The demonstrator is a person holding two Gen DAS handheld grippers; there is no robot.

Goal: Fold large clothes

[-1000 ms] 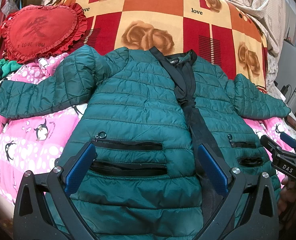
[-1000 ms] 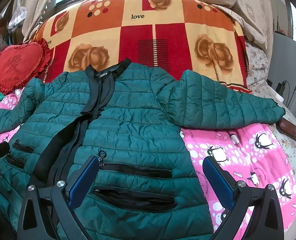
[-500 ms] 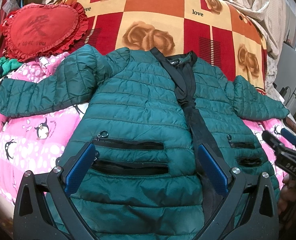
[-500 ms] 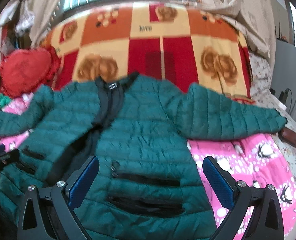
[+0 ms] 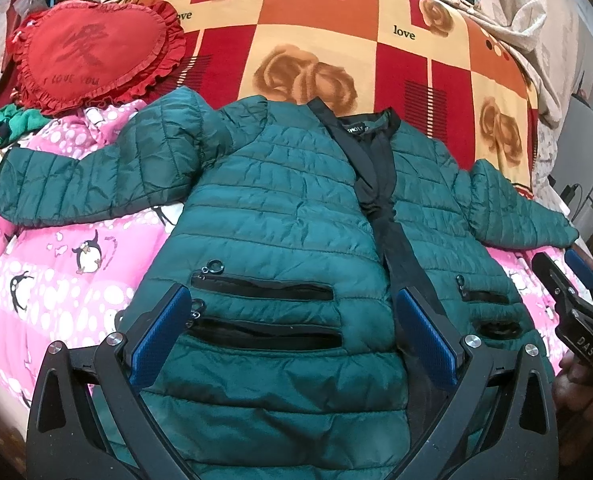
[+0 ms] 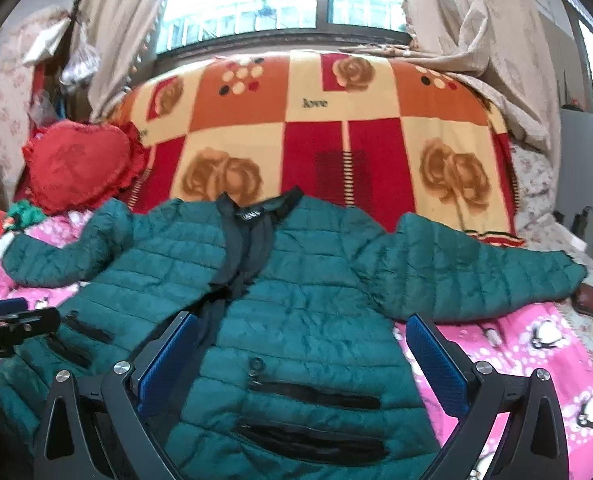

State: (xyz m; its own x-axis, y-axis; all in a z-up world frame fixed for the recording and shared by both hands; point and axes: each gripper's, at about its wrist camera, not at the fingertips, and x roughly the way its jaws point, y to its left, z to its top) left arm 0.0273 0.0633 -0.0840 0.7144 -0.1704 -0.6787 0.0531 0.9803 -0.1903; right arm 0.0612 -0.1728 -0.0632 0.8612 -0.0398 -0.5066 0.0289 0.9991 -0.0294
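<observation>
jacket [image 5: 280,208] quilted, slight sheen; blanket [image 5: 336,40] fuzzy fleece; pillow [image 5: 88,52] matt, ruffled.

We see a green quilted jacket [image 5: 280,216], front up, flat on the bed, sleeves spread, black zip pockets

Left gripper [image 5: 292,330]: jaws spread wide, nothing held between them; blue pads [image 5: 426,338] are turned inward. It is also seen from the right wrist view at the left edge [image 6: 12,320], level and pointing right.

Right gripper [image 6: 302,364]: jaws spread wide, nothing held; blue pads [image 6: 436,364] are turned inward. It is also seen from the left wrist view at the right edge [image 5: 572,280], with a hand [image 5: 584,376] partly shown behind its body.
</observation>
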